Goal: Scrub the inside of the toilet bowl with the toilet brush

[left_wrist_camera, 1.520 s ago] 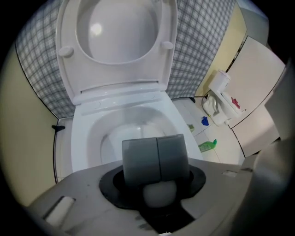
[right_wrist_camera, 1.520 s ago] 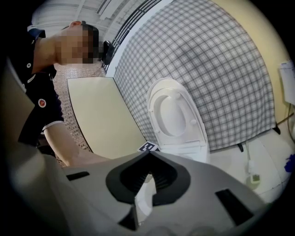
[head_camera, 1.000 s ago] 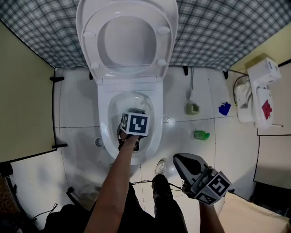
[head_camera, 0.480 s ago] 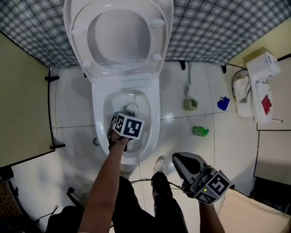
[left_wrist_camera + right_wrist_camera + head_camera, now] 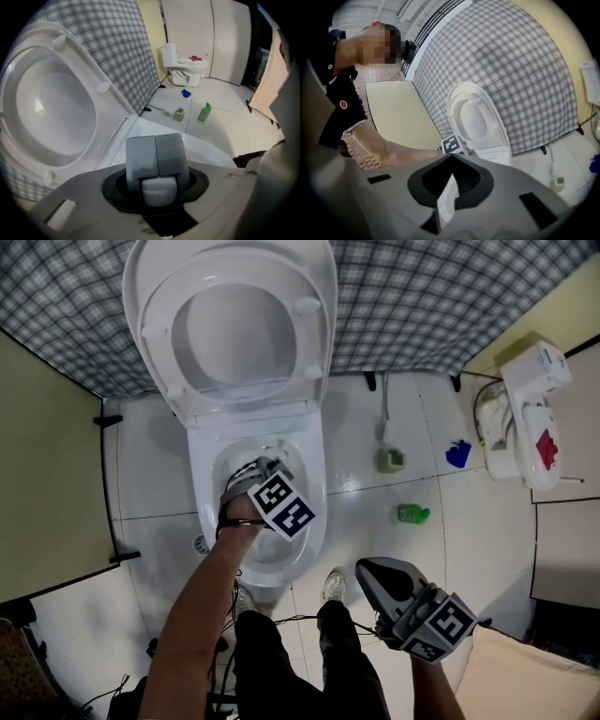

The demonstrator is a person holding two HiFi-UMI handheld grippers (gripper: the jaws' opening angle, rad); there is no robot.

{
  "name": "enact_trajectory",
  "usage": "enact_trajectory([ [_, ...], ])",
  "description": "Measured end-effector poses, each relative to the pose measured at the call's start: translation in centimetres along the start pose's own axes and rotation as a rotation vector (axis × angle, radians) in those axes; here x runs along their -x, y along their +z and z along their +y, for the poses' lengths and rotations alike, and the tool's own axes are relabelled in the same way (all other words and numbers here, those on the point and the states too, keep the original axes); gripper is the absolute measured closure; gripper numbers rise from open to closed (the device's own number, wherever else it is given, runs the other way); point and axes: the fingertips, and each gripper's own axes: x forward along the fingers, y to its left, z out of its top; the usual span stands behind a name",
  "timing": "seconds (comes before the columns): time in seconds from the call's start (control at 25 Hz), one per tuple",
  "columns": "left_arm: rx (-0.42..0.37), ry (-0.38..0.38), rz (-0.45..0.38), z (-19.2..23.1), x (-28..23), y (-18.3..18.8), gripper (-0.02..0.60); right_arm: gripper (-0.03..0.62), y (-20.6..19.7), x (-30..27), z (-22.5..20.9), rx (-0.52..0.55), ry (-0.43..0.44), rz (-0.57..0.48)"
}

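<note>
The toilet [image 5: 314, 512] stands against the checked wall [image 5: 450, 306] with its lid and seat [image 5: 234, 334] tipped up. The left claw [image 5: 267, 467] is down over the open bowl, nearer the bowl's left rim than its right, and the person's bare forearm [image 5: 202, 606] reaches in from the bowl's front edge. The marker cube on this claw sits tilted above the middle of the bowl.

In the left gripper view the two grey fingers [image 5: 157, 152] are drawn together so that their tips meet. Lower down they close over a pale stub that looks like the handle of the toilet brush [image 5: 159, 190]. The rest of the brush is hidden beneath the claw, inside the bowl.

The right claw [image 5: 373, 570] is held over the white tiled floor [image 5: 150, 456], off the toilet's front right corner and beside the person's dark trouser legs and pale shoe [image 5: 332, 585]. It is well apart from the bowl. In the right gripper view its jaws show as a narrow pale wedge in the dark opening, pressed together with nothing between them.

On the floor to the right of the toilet a green bottle [image 5: 411, 514] lies on its side. A small greenish cup [image 5: 391, 460] sits nearer the wall, with a pale stick running from it towards the wall, and a blue scrap [image 5: 458, 454] lies further right. At the floor's right edge stands a white toilet-shaped unit [image 5: 525, 418] with a red patch on top.
</note>
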Motion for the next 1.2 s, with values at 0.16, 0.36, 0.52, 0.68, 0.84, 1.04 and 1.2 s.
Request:
enact_trajectory([
  [0.16,-0.077,-0.018,0.020,-0.5,-1.2,0.1,0.414,0.594,-1.0,0.5,-0.3,-0.013,-0.023,0.009],
  [0.36,-0.136,-0.093,0.108,-3.3,-4.4,-4.2,0.413,0.594,-2.1,1.0,-0.5,-0.026,-0.052,0.010],
  [0.52,-0.173,-0.065,0.091,-2.4,-3.8,-4.9,0.414,0.594,-2.6,1.8,-0.9,-0.029,-0.073,0.012],
  [0.68,-0.204,-0.011,0.059,0.3,-0.8,-3.6,0.414,0.594,-2.2,1.4,0.2,-0.024,-0.054,-0.004],
  [0.84,-0.254,0.038,0.077,2.3,1.2,-3.3,0.414,0.594,-1.1,0.7,1.6,-0.012,-0.029,-0.018],
  [1.04,-0.294,0.034,0.108,1.3,-0.5,-4.7,0.414,0.594,-1.3,0.5,1.7,-0.014,-0.035,-0.013],
  [1.2,-0.270,-0.018,0.138,-1.2,-3.3,-6.3,0.414,0.594,-2.6,1.3,0.8,-0.017,-0.062,0.005],
])
